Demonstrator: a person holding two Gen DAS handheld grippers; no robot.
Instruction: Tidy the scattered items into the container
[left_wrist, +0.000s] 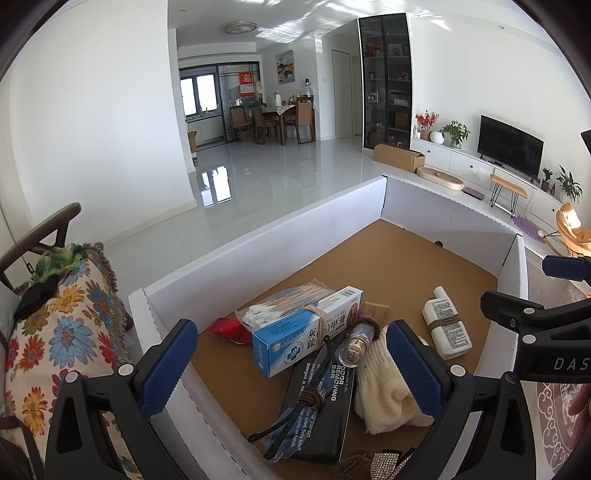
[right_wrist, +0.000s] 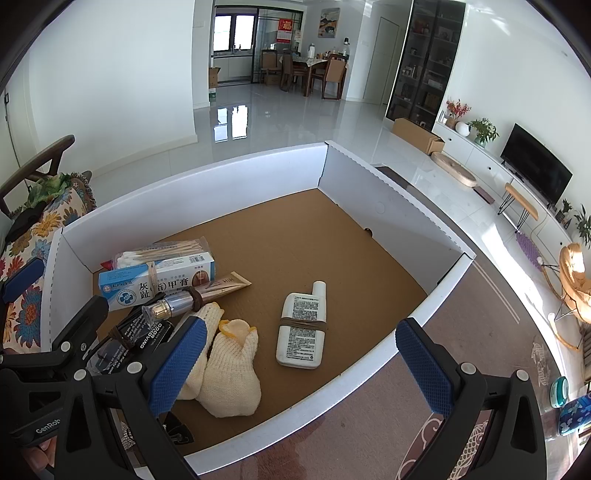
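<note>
A white cardboard box (left_wrist: 280, 236) with a brown floor holds several items: a blue-and-white medicine carton (left_wrist: 306, 330) with cotton swabs (left_wrist: 284, 301) strapped on, a black odor-removing-bar box (left_wrist: 321, 410), a small glass bottle (left_wrist: 356, 343), cream knit gloves (left_wrist: 384, 391) and a flat white bottle (left_wrist: 447, 326). My left gripper (left_wrist: 291, 367) is open and empty above the items. My right gripper (right_wrist: 301, 367) is open and empty over the box's near wall (right_wrist: 332, 398); the white bottle (right_wrist: 303, 330) and gloves (right_wrist: 229, 373) lie between its fingers (right_wrist: 177, 365).
A chair with a floral cloth (left_wrist: 62, 332) stands left of the box. A patterned mat (right_wrist: 461, 454) lies under the box, with a blue can (right_wrist: 576, 411) and a teal-lidded jar (right_wrist: 559, 391) at the right. A TV cabinet (left_wrist: 480, 166) lines the far right wall.
</note>
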